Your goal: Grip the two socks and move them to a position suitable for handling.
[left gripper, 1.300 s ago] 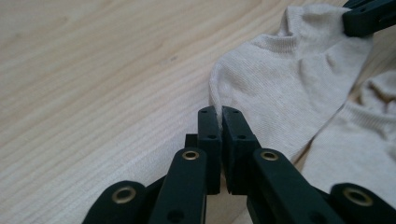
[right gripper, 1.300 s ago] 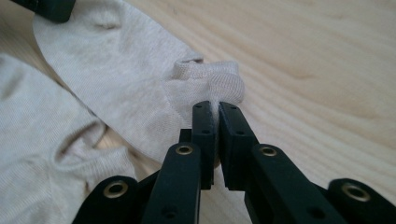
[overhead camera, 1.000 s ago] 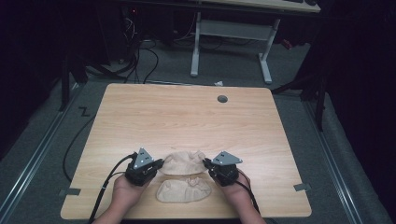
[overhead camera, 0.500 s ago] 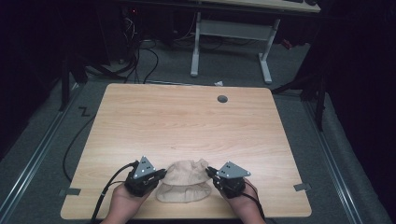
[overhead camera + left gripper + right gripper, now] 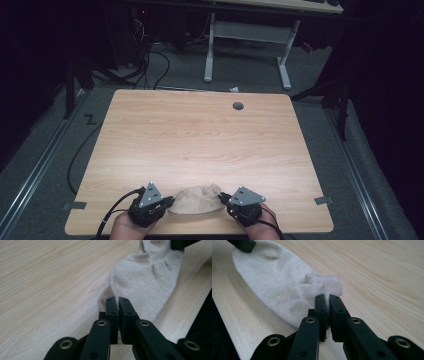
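Note:
A beige sock lies flat on the wooden table near its front edge, stretched between my two grippers. My left gripper is shut on the sock's left end; in the left gripper view the fabric is pinched between the black jaws of that gripper. My right gripper is shut on the sock's right end, where the knit bunches up at the tips of that gripper. The other gripper's jaw tip shows at the far end in each gripper view.
A round cable hole sits near the table's back edge. Behind the table stands a white desk frame with cables on the grey floor. Cables trail from both grippers off the front edge.
Both grippers have pulled the sock toward the table's front edge. The sock now lies more stretched and flatter than before.

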Demonstrator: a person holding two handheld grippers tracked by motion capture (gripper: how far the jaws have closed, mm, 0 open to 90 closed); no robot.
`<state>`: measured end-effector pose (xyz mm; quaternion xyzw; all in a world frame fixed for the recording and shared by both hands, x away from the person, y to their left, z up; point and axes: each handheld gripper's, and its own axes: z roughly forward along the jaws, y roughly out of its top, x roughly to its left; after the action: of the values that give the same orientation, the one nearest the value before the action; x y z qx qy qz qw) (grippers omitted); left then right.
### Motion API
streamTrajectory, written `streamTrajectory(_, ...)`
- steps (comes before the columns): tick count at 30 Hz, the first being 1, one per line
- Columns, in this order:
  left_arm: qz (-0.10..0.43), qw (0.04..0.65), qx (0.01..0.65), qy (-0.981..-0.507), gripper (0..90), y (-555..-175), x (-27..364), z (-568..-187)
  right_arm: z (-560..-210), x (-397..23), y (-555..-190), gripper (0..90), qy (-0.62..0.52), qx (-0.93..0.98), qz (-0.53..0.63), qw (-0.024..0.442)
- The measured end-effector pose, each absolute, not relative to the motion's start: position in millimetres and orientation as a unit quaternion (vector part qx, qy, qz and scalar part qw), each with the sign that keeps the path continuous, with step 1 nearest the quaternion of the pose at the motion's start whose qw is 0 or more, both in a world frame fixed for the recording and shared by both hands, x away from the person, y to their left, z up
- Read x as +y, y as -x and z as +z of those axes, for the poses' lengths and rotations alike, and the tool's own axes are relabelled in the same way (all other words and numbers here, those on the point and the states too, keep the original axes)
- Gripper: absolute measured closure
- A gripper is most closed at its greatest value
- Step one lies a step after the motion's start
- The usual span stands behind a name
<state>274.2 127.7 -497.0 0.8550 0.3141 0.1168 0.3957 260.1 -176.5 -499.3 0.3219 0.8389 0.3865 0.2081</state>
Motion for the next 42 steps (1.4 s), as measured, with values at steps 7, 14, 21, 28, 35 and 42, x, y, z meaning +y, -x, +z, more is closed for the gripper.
streamTrajectory(7, 0.114, 0.388, 0.311, -0.86, 86.5, -275, 126, -501, -503, -175, -260, 85.2, -0.32, 0.848, 0.372, 0.201)
streamTrajectory(14, 0.118, 0.368, 0.312, -0.868, 86.3, -276, 122, -507, -510, -175, -265, 85.1, -0.326, 0.854, 0.359, 0.187)
streamTrajectory(21, 0.111, 0.358, 0.319, -0.87, 85.4, -280, 124, -511, -515, -172, -267, 84.8, -0.326, 0.861, 0.347, 0.176)
streamTrajectory(28, 0.108, 0.353, 0.326, -0.87, 83.3, -283, 125, -515, -519, -172, -270, 84.4, -0.328, 0.865, 0.341, 0.166)
streamTrajectory(35, 0.108, 0.35, 0.325, -0.872, 81.0, -286, 123, -517, -520, -172, -271, 83.7, -0.328, 0.867, 0.337, 0.165)
streamTrajectory(42, 0.109, 0.353, 0.329, -0.869, 78.5, -291, 123, -519, -520, -172, -272, 80.9, -0.328, 0.866, 0.339, 0.165)
